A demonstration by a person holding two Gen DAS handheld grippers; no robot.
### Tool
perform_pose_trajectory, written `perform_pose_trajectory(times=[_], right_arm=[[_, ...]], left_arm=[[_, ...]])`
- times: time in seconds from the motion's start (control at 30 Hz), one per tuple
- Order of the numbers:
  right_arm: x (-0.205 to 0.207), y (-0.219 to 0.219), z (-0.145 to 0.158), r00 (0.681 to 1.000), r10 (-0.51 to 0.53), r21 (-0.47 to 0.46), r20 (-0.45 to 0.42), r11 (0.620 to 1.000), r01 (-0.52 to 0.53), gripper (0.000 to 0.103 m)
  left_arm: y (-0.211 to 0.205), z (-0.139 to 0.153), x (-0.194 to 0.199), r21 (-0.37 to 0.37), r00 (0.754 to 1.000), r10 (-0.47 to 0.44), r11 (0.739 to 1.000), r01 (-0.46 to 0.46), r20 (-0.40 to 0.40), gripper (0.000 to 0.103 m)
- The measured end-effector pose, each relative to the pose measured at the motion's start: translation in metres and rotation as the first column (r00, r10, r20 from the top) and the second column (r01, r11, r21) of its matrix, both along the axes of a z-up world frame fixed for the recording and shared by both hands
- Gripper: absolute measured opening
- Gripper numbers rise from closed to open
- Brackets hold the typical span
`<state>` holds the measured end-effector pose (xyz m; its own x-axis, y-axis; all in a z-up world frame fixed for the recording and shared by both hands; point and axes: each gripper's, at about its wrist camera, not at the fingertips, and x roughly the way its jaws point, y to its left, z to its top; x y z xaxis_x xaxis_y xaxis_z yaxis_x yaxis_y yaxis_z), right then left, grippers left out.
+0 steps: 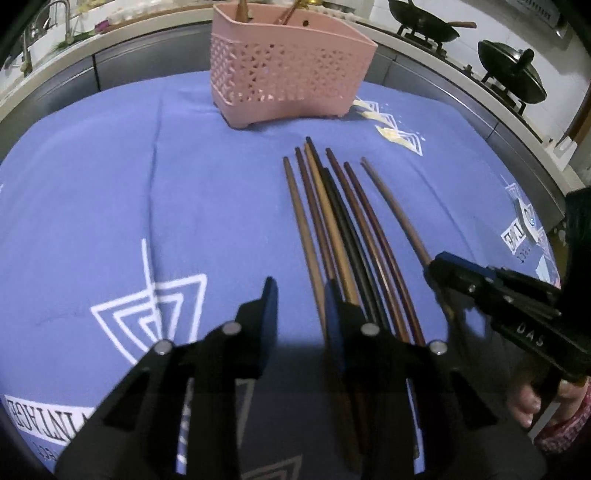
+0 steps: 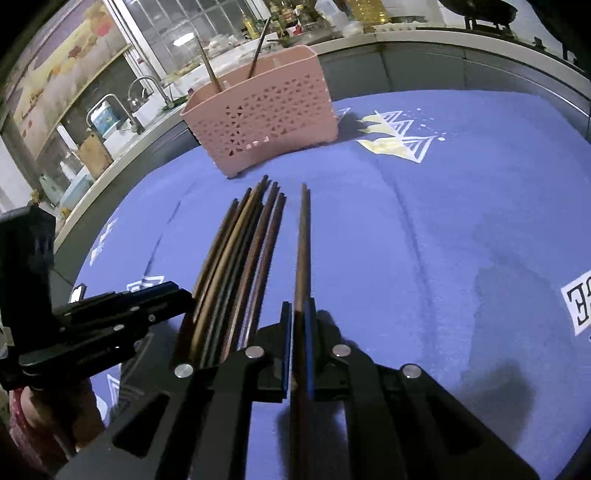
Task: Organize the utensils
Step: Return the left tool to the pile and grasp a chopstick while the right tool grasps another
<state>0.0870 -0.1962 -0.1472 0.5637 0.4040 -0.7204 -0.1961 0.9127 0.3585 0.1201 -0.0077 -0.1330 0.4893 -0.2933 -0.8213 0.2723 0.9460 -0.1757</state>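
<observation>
Several dark and brown chopsticks [image 1: 332,229] lie side by side on the blue cloth, also in the right wrist view [image 2: 236,258]. A pink perforated utensil holder [image 1: 288,70] stands behind them with two sticks in it; it also shows in the right wrist view [image 2: 266,110]. My left gripper [image 1: 301,295] is open, its right finger over the leftmost chopsticks. My right gripper [image 2: 301,314] is shut on the rightmost brown chopstick [image 2: 303,243], set apart from the others; the gripper also shows at the right in the left wrist view [image 1: 439,262].
The table is covered by a blue cloth [image 1: 110,184] with white prints. Behind it runs a kitchen counter with a sink and tap [image 2: 147,88], and a stove with a wok [image 1: 424,22] and a lidded pan [image 1: 513,70].
</observation>
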Motion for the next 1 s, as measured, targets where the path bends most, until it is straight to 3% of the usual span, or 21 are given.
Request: perform_pose_trajectory(times=[0.3,0.37,0.47,0.83,1.0], right_arm=[[0.005,0.008,-0.003,1.0,0.014,-0.035,0.018,0.999,-0.013,0.008],[0.006,0.009,-0.003,1.0,0.015,-0.041,0.019,0.999,-0.014,0.008],[0.009,0.007,-0.002,1.0,0.018,-0.032,0.012,0.999,-0.017,0.008],[0.008,-0.002,-0.002,1.0,0.024,-0.012,0.0,1.0,-0.024,0.009],[0.031,0.0,0.001,0.999,0.028,-0.003,-0.024,1.0,-0.028,0.012]], left_arm=[[-0.025,0.001,0.017,0.133,0.999,-0.014,0.991,0.008,0.044,0.025],[-0.026,0.001,0.021,0.155,0.998,-0.007,0.988,-0.002,0.06,0.012],[-0.018,0.002,0.026,0.119,0.999,-0.007,0.993,0.001,0.043,0.006],[0.008,0.002,0.018,0.06,1.0,-0.007,0.998,0.008,-0.011,0.007],[-0.007,0.005,0.038,0.111,0.999,-0.035,0.993,0.033,0.011,0.024]])
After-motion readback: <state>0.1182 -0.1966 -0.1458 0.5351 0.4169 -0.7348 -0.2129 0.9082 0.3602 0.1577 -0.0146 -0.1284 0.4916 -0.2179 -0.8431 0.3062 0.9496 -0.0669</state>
